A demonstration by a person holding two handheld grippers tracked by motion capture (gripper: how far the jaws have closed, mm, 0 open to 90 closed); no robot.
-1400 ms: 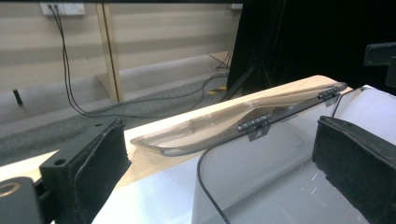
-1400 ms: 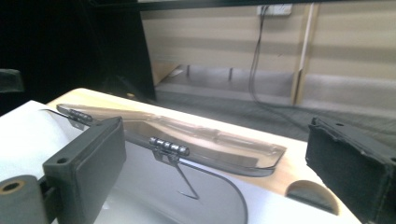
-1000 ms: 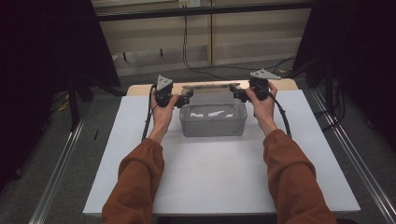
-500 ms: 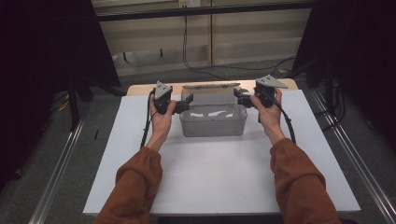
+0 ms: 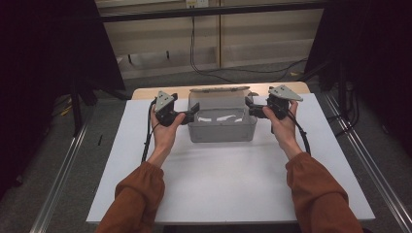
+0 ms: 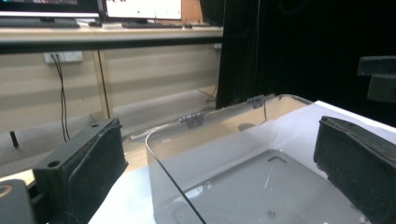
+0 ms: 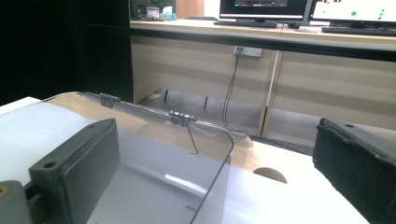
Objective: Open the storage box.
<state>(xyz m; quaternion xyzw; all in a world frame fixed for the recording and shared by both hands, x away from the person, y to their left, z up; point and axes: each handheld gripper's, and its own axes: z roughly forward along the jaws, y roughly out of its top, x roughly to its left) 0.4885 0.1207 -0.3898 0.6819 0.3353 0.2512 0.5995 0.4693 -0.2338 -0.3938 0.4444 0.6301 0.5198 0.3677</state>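
High view: L tongs & R tongs, both spread wide, straddle opposite end walls of clear box at far-centre of white desk; hinged lid open behind.

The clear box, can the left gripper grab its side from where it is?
Probably yes. The left gripper has its jaws open around the near end wall of the clear box, one jaw outside and one over the inside, with nothing between them.

A lab: monitors on a bench, black curtains, cabling.
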